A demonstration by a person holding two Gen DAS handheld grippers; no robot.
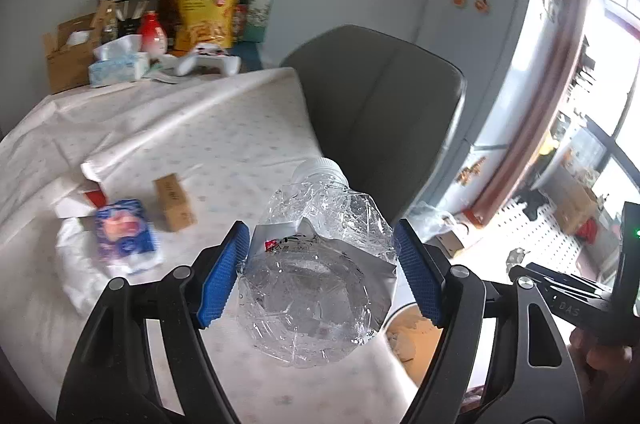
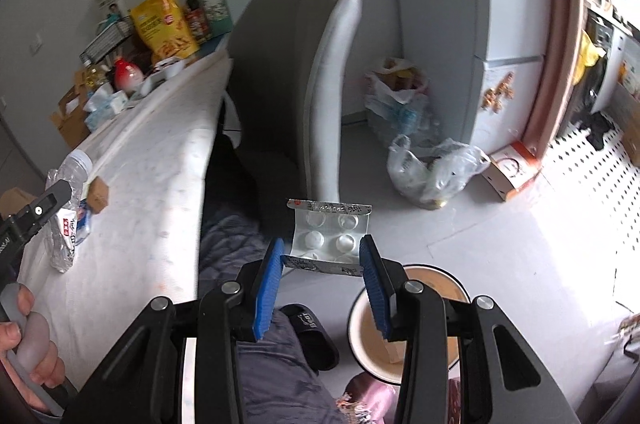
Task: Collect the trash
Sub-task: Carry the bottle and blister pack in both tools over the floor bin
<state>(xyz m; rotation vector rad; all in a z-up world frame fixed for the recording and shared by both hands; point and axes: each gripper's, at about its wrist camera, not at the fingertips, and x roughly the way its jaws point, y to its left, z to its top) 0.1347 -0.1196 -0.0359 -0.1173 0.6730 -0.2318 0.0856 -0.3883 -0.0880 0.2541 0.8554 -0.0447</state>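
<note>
My left gripper point(image 1: 320, 230) is shut on a crushed clear plastic bottle point(image 1: 316, 288) with a white cap, held above the right edge of the table point(image 1: 180, 128). The same bottle point(image 2: 70, 184) shows at the left of the right wrist view. My right gripper point(image 2: 322, 242) is shut on a silver blister pack point(image 2: 328, 224), its pads pressing the pack's two side edges, just over a round bin point(image 2: 416, 304) on the floor. On the table lie a blue wrapper point(image 1: 126, 232), a small brown box point(image 1: 174, 202) and a red-and-white carton point(image 1: 88, 192).
A grey chair point(image 1: 380, 96) stands against the table's right side. A fridge point(image 1: 480, 24) and tied plastic bags point(image 2: 432, 172) are beyond it. Snacks, tissues and a game controller point(image 1: 208, 62) crowd the table's far end. A person's leg and slipper point(image 2: 312, 332) are beside the bin.
</note>
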